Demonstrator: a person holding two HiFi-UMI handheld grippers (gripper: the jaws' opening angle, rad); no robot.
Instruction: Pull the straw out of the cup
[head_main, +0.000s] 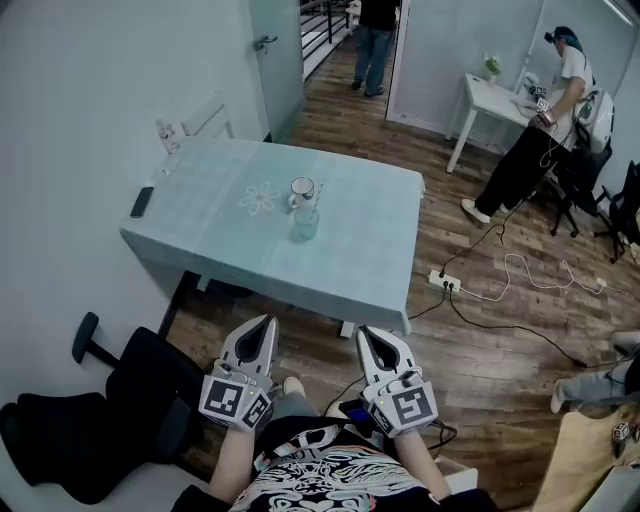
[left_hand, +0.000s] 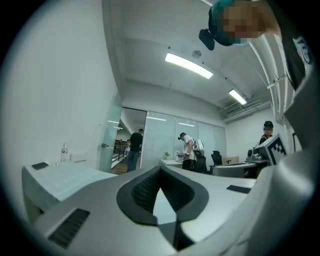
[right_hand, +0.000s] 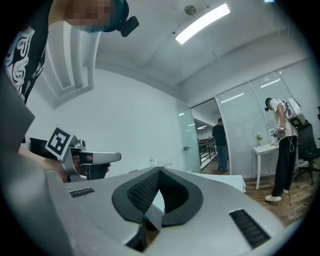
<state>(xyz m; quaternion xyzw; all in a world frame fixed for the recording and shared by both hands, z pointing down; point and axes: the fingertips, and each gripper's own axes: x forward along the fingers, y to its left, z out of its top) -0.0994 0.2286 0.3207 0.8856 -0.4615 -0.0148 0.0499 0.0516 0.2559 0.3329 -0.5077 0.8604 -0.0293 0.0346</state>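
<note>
A clear glass cup (head_main: 306, 222) stands near the middle of the table with the pale green cloth (head_main: 220, 235). A thin straw (head_main: 317, 196) leans out of it toward the back right. Just behind it sits a white mug (head_main: 301, 187). Both grippers hang close to my body, short of the table's front edge and far from the cup. My left gripper (head_main: 268, 320) (left_hand: 160, 168) is shut with nothing in it. My right gripper (head_main: 365, 332) (right_hand: 160, 170) is also shut and holds nothing. Both point level toward the table.
A flower-shaped mat (head_main: 261, 197), a dark phone (head_main: 142, 201) and a clear bottle (head_main: 167, 134) lie on the table. A black chair (head_main: 110, 400) stands at my left. A power strip (head_main: 444, 282) with cables lies on the floor at right. People stand at the back.
</note>
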